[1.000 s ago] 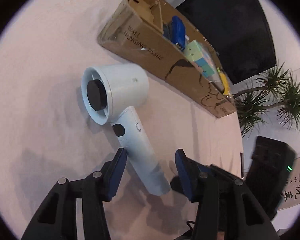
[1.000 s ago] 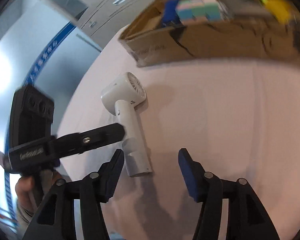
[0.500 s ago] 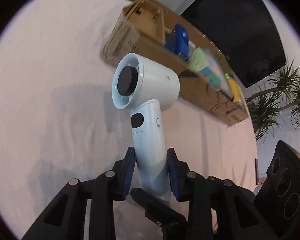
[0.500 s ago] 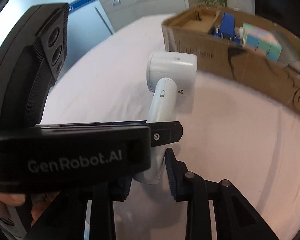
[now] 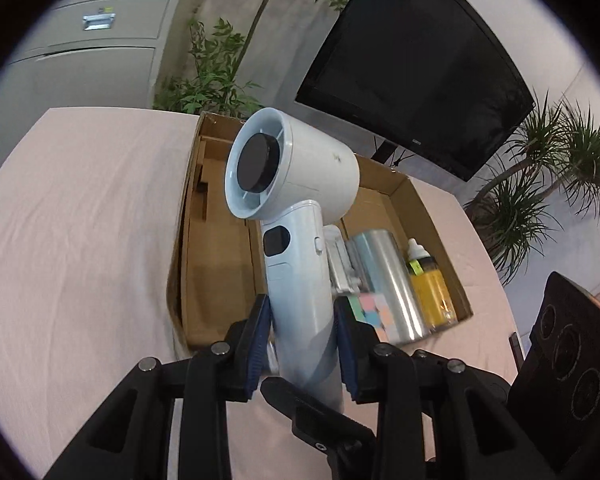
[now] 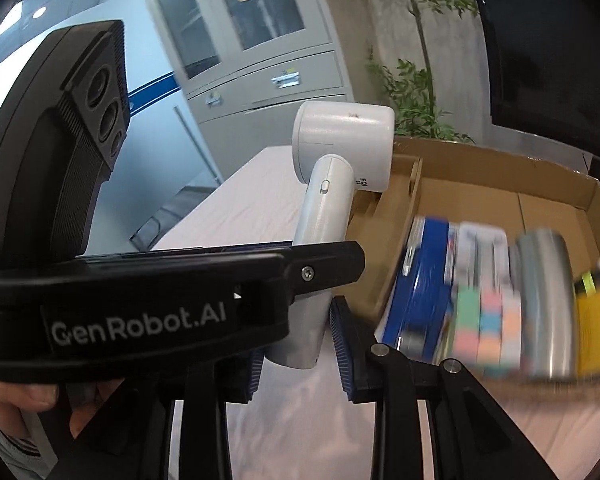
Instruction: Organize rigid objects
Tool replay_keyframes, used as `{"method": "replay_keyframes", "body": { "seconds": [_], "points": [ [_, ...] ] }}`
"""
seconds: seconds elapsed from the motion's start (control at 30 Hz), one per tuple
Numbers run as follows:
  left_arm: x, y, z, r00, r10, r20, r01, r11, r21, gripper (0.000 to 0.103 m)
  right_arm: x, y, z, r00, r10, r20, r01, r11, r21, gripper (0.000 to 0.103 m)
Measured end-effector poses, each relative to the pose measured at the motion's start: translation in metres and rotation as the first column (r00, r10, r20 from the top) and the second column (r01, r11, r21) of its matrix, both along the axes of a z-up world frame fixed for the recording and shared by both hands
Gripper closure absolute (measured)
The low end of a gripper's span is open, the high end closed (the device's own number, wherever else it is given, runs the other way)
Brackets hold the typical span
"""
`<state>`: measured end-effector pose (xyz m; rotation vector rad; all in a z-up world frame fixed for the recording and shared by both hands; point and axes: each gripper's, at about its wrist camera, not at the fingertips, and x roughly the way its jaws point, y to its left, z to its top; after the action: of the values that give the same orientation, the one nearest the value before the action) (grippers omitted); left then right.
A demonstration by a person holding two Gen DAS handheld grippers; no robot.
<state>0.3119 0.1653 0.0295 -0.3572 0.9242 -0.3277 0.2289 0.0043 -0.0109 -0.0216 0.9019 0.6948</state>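
Jaws of the left gripper are clamped on the handle of the white hair dryer; jaws of the right gripper grip the same handle lower down, near its end. Both hold the dryer upright, off the pink tablecloth, before the open cardboard box. Inside the box, left to right: blue item, pastel cube, silver cylinder, yellow bottle.
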Motion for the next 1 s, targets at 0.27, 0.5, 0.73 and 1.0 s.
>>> {"method": "replay_keyframes", "body": {
  "seconds": [0.27,0.5,0.73,1.0],
  "points": [
    [0.093,0.023,-0.055,0.986,-0.034,-0.161,0.021,0.996,-0.082,0.072,0.09,0.032,-0.037,0.983,-0.065,-0.172,0.059,0.998,-0.037,0.074],
    [0.097,0.022,-0.082,0.977,-0.056,-0.207,0.039,0.995,-0.086,0.072,0.112,0.041,-0.071,0.966,-0.082,-0.247,0.065,0.995,-0.076,0.07],
    [0.084,0.023,-0.083,0.974,-0.066,-0.219,0.051,0.996,-0.071,0.073,0.095,0.043,-0.059,0.977,-0.057,-0.207,0.04,0.996,-0.083,0.067],
    [0.01,0.015,-0.033,0.996,0.071,0.054,-0.078,0.987,0.138,0.071,0.029,-0.007,-0.023,0.996,-0.077,-0.038,0.076,0.997,-0.021,0.004]
  ]
}}
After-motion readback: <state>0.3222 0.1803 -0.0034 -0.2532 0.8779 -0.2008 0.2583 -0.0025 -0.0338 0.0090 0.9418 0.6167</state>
